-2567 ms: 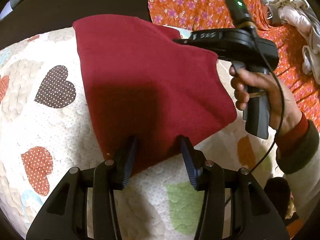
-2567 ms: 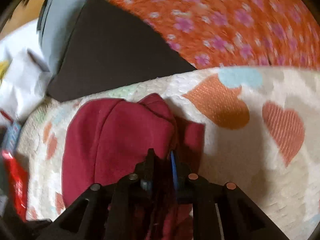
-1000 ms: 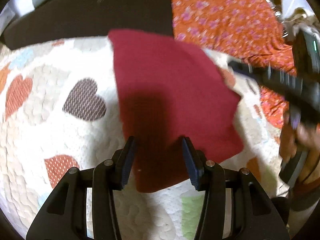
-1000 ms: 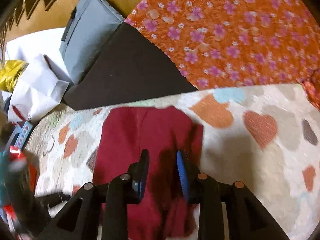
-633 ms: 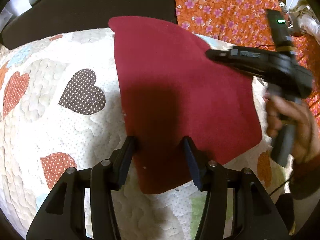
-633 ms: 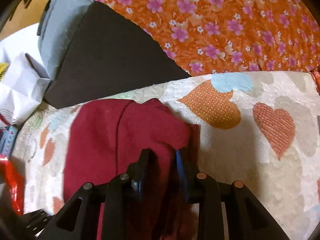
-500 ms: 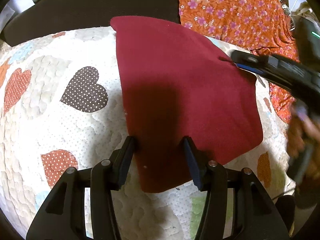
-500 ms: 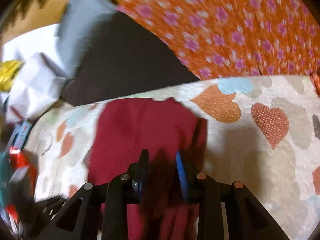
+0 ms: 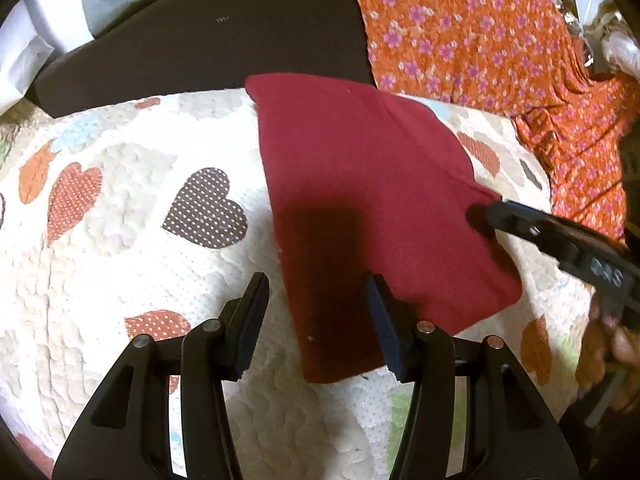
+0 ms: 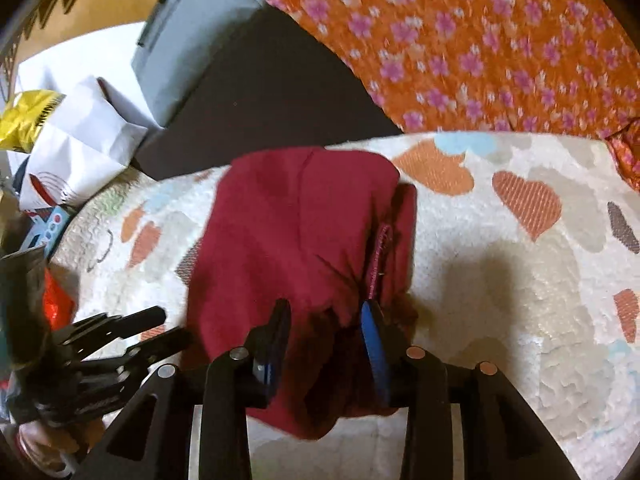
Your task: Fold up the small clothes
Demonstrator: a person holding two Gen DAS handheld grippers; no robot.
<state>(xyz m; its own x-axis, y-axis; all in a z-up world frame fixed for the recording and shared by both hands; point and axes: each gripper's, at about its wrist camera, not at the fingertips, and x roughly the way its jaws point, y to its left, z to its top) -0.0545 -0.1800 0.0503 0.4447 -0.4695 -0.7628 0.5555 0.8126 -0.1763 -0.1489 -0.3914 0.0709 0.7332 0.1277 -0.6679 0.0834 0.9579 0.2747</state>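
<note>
Maroon fleece, a small folded garment (image 9: 372, 200), lay flat on a white quilt (image 9: 132, 264) printed with hearts in the left wrist view. It sat near the quilt's far edge, its top corner reaching the dark cushion (image 9: 208, 28) behind, with an orange flowered cloth (image 9: 480, 36) spread beyond to the right. The left gripper (image 9: 316, 292) hung over the near edge of the garment with its jaws standing apart and nothing pinched; one black finger (image 9: 252, 312) was over bare quilt, the other over the cloth, and a dark shadow fell on the fabric between them. From the right, the right gripper (image 9: 484, 216) reached in with its tips at the garment's right edge, where the cloth puckered slightly (the hand behind it was blurred)

Seen from the right wrist, the same garment (image 10: 288, 232) showed a top layer folded over, with a stitched seam running down near its right side and a narrow strip of the lower layer beside it. The right gripper (image 10: 326, 320) had its jaws opening; bunched, creased fabric sat between the blue-padded fingers (image 10: 374, 344), but the pads looked clear of it. The quilt (image 10: 520, 288) stretched off to the right. At the lower left the left gripper (image 10: 168, 326) appeared, its fingers spread just beside the garment's left edge. White paper bags (image 10: 76, 140) and a grey pillow (image 10: 192, 36) lay beyond the quilt
</note>
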